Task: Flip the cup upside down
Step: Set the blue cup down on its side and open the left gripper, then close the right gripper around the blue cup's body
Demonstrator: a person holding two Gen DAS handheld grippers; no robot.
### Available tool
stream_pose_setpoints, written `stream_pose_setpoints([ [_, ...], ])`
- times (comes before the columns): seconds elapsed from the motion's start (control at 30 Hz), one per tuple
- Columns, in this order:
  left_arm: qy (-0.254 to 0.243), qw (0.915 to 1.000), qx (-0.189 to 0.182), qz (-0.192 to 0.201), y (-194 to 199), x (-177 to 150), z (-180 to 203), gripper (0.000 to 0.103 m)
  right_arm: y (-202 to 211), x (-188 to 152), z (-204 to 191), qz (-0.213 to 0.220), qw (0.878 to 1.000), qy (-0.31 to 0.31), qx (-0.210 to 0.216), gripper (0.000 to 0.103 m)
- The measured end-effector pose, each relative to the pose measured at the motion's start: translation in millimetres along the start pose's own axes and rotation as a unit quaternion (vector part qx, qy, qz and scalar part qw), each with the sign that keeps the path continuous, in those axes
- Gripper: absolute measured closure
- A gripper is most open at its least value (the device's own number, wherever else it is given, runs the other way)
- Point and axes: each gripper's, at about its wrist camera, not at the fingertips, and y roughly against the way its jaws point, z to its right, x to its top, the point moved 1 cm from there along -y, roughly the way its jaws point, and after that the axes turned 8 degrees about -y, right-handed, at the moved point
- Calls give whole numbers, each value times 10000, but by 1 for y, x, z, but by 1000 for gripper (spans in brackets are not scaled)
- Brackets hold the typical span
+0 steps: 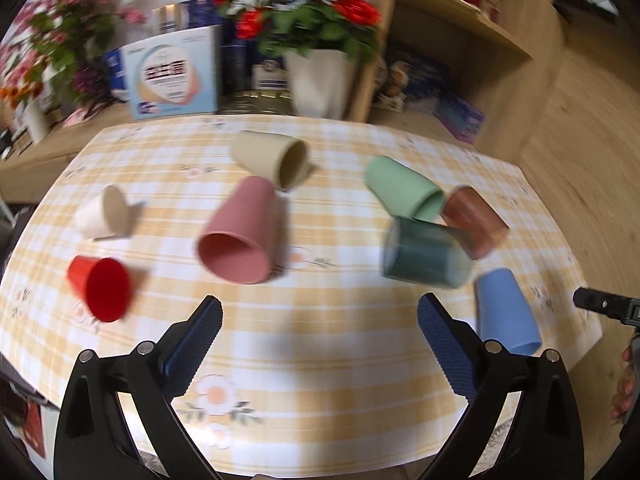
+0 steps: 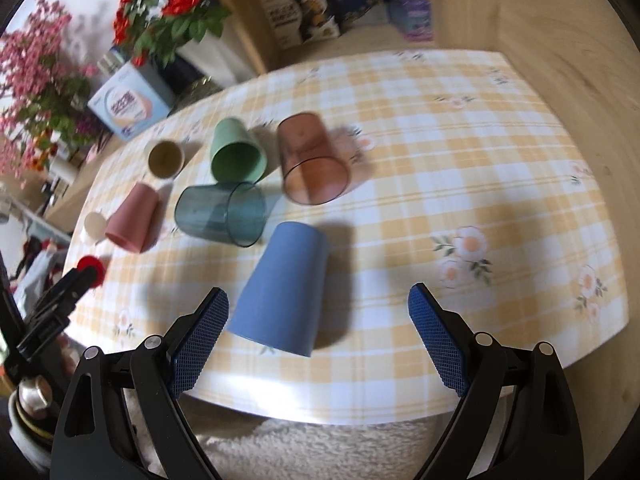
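Observation:
Several cups stand or lie on a yellow checked tablecloth (image 1: 320, 360). In the left wrist view a pink cup (image 1: 238, 232) lies on its side ahead of my open, empty left gripper (image 1: 320, 320), with a red cup (image 1: 100, 286), a cream cup (image 1: 102, 212) and a beige cup (image 1: 272, 156) also on their sides. A blue cup (image 2: 284, 290) stands upside down just ahead of my open, empty right gripper (image 2: 318, 312). It also shows in the left wrist view (image 1: 506, 308).
A green cup (image 2: 236, 150), a dark teal clear cup (image 2: 222, 216) and a brown clear cup (image 2: 312, 160) lie clustered mid-table. A flower pot (image 1: 318, 80), boxes (image 1: 172, 76) and a wooden shelf (image 1: 460, 40) stand behind the table. A fluffy rug (image 2: 320, 452) lies below its near edge.

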Motion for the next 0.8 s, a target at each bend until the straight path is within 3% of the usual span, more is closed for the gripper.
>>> stream_pose_setpoints([
  [0.1,237,9996,85,101,5,-3,-20,7,-17,12,-10,-385,9992,65,85,15],
  [0.3,329,9989,237,223,9,-8,-37,6,-58,39,-17,-1121,9927,-399,178,15],
  [0.8,419,9983,348,204,-3,-10,-45,6,-104,54,-21,-1548,9858,-625,-177,15],
])
